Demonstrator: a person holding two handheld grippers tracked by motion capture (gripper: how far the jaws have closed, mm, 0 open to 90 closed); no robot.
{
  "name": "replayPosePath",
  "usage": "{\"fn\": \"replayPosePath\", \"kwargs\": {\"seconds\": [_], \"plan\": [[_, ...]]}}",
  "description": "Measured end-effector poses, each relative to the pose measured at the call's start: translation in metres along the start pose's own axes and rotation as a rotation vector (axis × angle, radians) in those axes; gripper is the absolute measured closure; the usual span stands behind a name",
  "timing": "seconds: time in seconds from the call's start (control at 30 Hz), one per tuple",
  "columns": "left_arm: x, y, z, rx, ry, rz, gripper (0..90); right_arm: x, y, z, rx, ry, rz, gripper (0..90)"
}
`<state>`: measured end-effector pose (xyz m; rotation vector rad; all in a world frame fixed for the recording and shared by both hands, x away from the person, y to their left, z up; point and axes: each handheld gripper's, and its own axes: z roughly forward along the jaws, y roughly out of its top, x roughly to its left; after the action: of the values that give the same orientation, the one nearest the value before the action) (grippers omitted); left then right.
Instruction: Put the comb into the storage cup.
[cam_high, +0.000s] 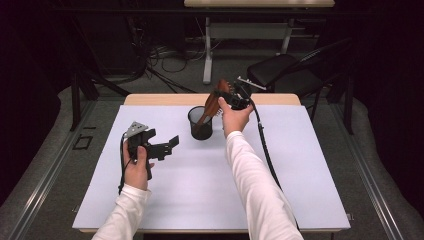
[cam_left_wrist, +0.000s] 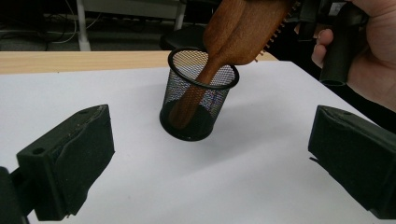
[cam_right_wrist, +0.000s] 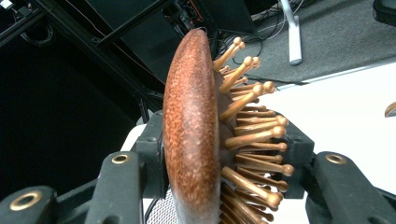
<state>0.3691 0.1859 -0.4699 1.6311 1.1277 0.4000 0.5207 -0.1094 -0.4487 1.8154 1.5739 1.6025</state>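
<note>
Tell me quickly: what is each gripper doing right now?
Left gripper: open, holding nothing, above the white table.
Right gripper: closed on the brown wooden hairbrush, whose handle stands in the black mesh cup.

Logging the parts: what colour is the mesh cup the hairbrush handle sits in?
Black wire mesh cup, clearest in the left gripper view.
</note>
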Motion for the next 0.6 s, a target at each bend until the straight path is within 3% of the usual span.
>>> {"fn": "replayPosePath", "kwargs": {"seconds": [0.33,0.6], "plan": [[0.0001,-0.0002,0.0003,0.002,0.0,-0.003,0.4,0.0017,0.0002,-0.0004,-0.005,-0.003,-0.033,47.5],[0.0007,-0.0008,0.0013,0.006,-0.001,-0.003,0.4,0.0007,0.0009,0.0003,0.001,0.026,-0.031,47.4]]}}
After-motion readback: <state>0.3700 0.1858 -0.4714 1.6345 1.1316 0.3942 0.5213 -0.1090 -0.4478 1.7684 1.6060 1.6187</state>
